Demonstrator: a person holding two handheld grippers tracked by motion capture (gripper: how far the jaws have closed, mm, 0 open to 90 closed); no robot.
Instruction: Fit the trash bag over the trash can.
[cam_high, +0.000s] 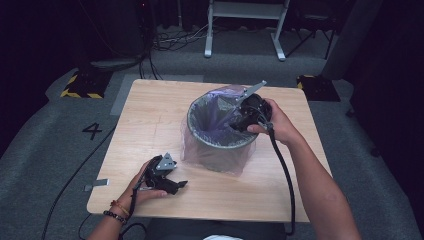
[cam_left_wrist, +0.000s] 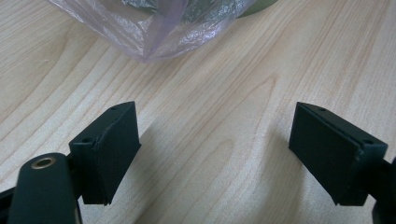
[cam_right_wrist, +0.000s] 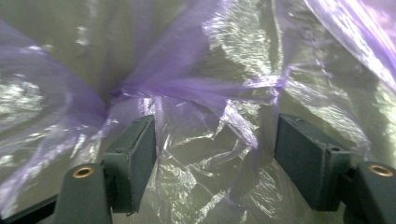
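Now your right gripper (cam_high: 235, 122) dips inside bin (cam_high: 220, 145), jaws spread around bag (cam_right_wrist: 196, 107) folds, nothing pinched, ready to press liner down. Left gripper (cam_high: 181, 186) rests near bin, jaws apart, empty.

Purple bag (cam_high: 207, 117) lines upright grey bin (cam_high: 220, 150)

A light wooden table (cam_high: 150, 125) carries a bag-lined bin (cam_high: 220, 142).

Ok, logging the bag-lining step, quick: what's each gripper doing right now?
Left gripper: open, holding nothing, low over the table.
Right gripper: open inside the bin, purple bag film between the jaws, not pinched.
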